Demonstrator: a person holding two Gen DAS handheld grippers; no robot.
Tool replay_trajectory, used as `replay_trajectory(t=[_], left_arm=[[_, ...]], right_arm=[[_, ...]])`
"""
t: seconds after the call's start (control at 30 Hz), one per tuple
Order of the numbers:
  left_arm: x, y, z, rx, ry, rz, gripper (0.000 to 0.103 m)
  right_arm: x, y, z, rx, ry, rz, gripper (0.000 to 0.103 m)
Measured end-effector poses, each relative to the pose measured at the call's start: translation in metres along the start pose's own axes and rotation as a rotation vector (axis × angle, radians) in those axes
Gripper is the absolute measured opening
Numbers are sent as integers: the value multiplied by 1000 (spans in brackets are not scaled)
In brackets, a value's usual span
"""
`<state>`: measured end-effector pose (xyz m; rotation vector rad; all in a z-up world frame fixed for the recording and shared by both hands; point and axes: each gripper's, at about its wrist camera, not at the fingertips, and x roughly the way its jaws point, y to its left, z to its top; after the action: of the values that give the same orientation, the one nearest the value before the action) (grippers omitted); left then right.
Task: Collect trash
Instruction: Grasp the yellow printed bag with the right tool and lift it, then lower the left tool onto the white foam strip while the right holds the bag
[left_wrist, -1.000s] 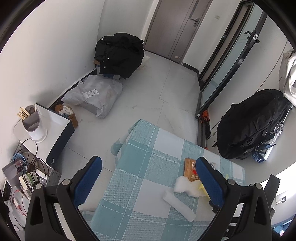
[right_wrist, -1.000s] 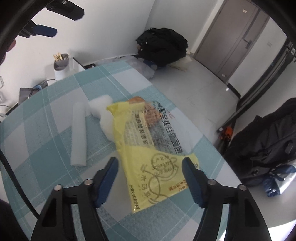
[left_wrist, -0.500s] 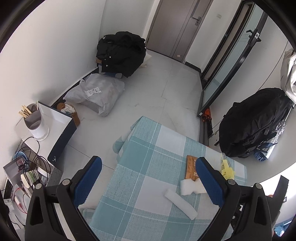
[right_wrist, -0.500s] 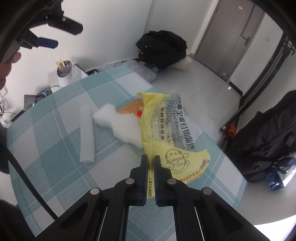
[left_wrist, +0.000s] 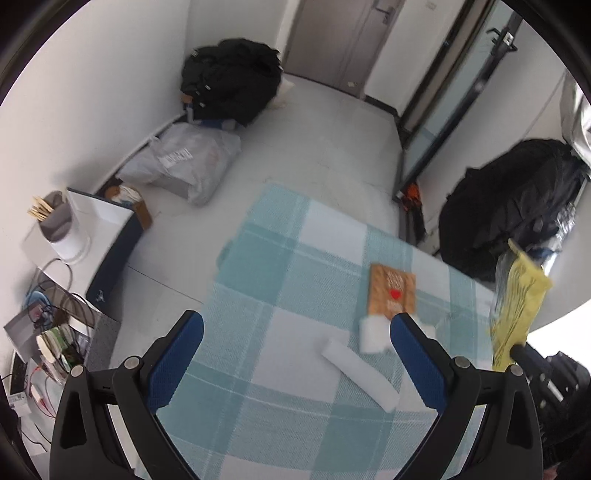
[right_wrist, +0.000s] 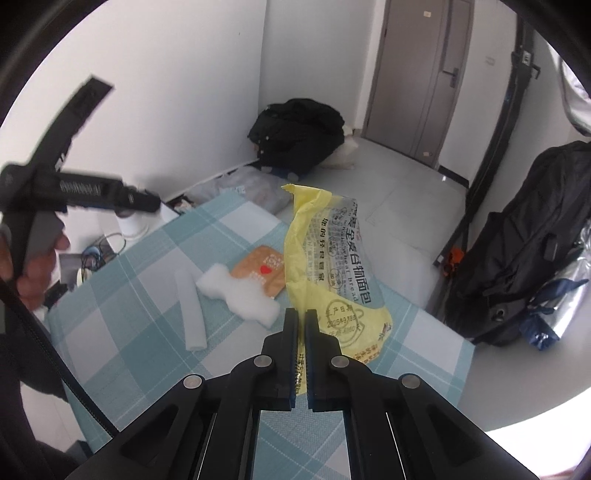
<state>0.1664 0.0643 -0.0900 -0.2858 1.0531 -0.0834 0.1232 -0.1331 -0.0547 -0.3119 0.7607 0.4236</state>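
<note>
Pinching a yellow bread bag (right_wrist: 325, 266) at lower centre of the right view, the right tongs (right_wrist: 301, 325) hold it raised off the checked worktop (right_wrist: 122, 314). Left tongs (left_wrist: 295, 332) gape wide, empty, above a white foam roll (left_wrist: 360, 373), foam block (left_wrist: 373, 334) and brown packet (left_wrist: 391, 293).

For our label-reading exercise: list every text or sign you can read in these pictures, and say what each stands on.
"全麦白吐司面包": yellow bread bag, partly legible.
"生产日期": same bag; the date below is too blurred.
Red heart sign: brown packet; its words are unreadable.
Label on grey parcel bag: too small.
</note>
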Motion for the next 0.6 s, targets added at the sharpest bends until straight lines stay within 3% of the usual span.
replay_trajectory(t=[0.1, 0.27, 0.43, 0.6], left_arm=[[8, -5, -10, 5, 48, -32, 100], [24, -26, -23, 79, 96, 56, 99], [29, -45, -31, 133, 104, 63, 99], [39, -50, -35, 137, 131, 117, 99]], right_arm=[[-13, -2, -1, 15, -31, 1, 2], [-28, -11, -1, 44, -65, 21, 2], [-44, -20, -3, 67, -101, 39, 2], [-57, -24, -8, 65, -134, 41, 2]])
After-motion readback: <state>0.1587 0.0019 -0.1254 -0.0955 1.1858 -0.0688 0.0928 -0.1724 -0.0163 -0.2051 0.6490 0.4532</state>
